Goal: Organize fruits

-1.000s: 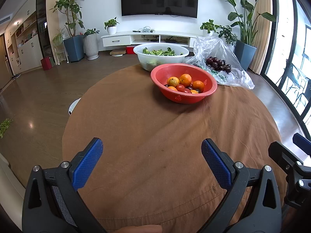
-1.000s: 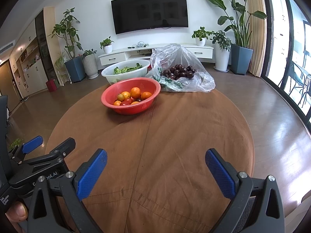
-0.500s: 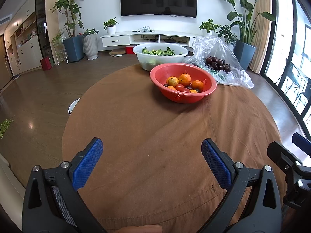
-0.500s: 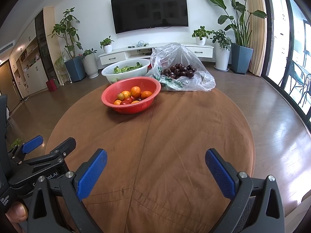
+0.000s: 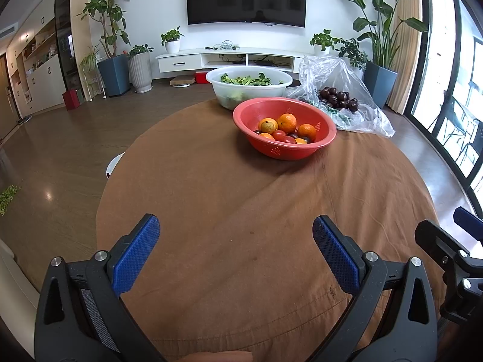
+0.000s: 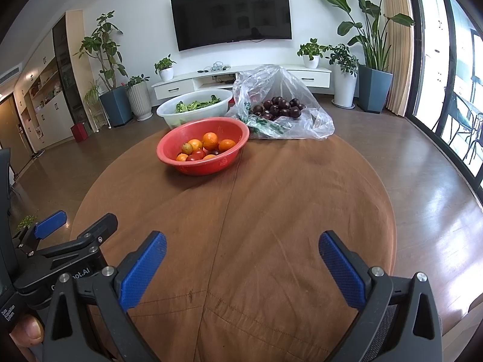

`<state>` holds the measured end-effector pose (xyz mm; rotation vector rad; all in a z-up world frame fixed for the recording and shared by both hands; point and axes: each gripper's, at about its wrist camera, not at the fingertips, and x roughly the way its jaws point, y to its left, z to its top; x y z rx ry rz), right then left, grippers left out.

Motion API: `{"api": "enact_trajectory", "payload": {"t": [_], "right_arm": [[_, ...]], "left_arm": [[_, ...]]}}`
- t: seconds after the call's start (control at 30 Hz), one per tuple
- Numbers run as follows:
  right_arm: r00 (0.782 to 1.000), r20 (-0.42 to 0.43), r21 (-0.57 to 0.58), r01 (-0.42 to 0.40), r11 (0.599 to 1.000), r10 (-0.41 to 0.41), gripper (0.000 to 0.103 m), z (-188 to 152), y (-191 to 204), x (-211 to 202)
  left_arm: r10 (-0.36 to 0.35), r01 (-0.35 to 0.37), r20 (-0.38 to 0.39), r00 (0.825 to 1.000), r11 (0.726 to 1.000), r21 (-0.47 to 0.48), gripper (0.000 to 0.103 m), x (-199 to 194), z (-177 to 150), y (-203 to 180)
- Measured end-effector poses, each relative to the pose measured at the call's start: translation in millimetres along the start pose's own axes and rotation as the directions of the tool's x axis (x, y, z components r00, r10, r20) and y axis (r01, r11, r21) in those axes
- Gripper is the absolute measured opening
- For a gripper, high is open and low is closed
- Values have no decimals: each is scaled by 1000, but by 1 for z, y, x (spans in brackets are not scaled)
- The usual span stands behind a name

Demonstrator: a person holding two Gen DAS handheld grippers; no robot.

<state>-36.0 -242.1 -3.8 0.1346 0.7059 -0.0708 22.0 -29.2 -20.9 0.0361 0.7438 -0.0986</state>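
A red bowl holding oranges and red tomatoes sits at the far side of a round table under a brown cloth. Behind it to the right, a clear plastic bag holds dark plums. My left gripper hovers open over the near cloth, nothing between its blue pads. My right gripper is likewise open and empty, well short of the bowl.
A white basin of leafy greens stands behind the red bowl. Beyond the table are a TV console, potted plants and glass doors on the right. A thumb grips the left tool's handle.
Both views have barely shifted; the bowl sits slightly lower left in the left wrist view. Neither gripper has changed its opening.
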Motion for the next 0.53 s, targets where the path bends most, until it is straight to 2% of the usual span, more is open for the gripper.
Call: {"api": "enact_trajectory", "payload": {"t": [0.23,0.53], "right_arm": [[1000,-2,0,0,1000,0,103,1,0,-1],[999,-32,7,6,1000,-6,103,-15,0,3]], "left_arm": [[-2,2,-2,1000,1000,1,103,-1,-2,0],[-10,10,-12,1000,1000,-5,103,10,-2,6]]}}
